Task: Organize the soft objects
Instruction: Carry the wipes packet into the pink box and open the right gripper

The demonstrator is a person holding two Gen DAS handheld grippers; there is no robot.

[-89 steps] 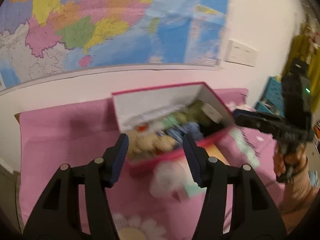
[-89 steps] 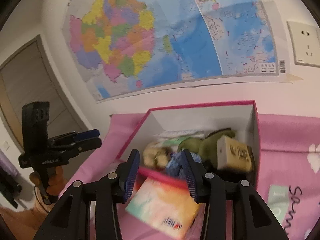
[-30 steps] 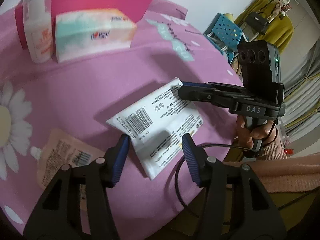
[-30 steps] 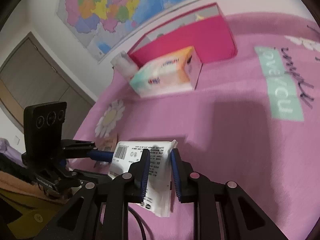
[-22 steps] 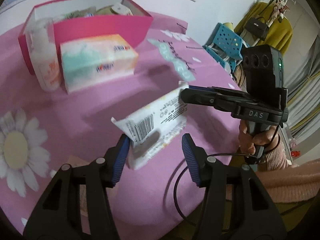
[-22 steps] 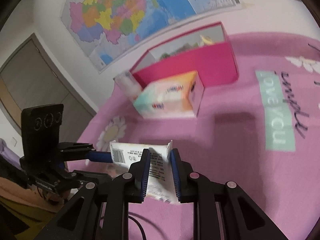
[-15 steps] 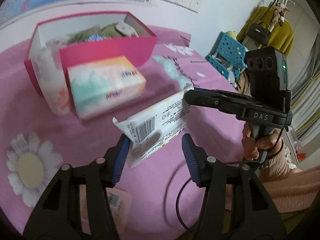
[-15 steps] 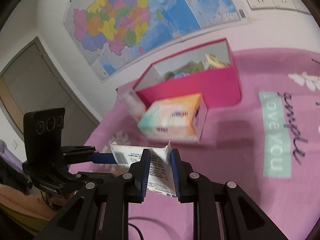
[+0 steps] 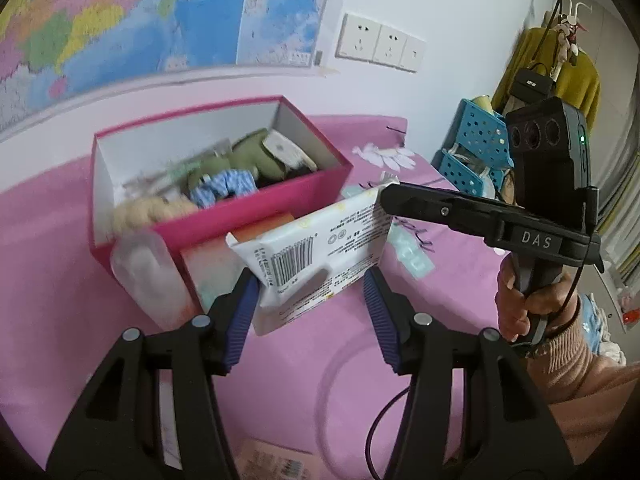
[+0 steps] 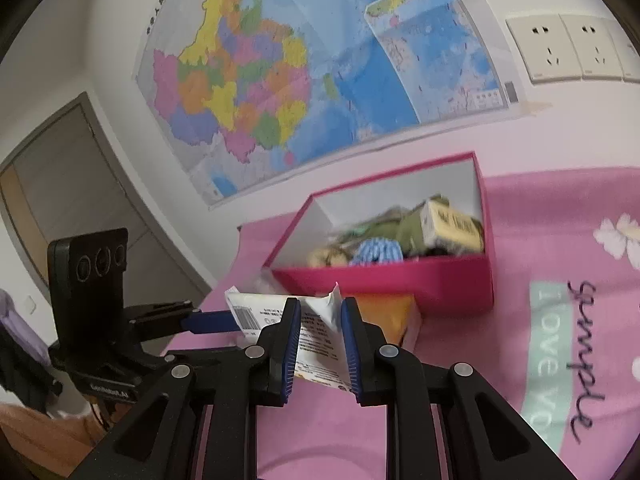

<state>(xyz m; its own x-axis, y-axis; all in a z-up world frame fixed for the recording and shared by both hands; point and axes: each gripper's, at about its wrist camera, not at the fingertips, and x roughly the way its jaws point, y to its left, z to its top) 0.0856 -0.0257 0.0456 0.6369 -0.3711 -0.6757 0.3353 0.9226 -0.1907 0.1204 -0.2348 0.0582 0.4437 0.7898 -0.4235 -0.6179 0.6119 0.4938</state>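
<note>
Several soft toys already in pink box [image 9: 256,216]; right tool [image 10: 320,344] pinching wipes pack [image 9: 316,256] mid-air, left tool [image 9: 312,316] spread. Tissue box [image 9: 212,264], bottle [image 9: 148,276] left outside.

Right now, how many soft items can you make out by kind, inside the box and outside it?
Plush or fabric items in the pink box: 3 (green, blue checked, cream)
White wipes pack, held by the right gripper: 1
Tissue pack in front of the box: 1
Total: 5
</note>
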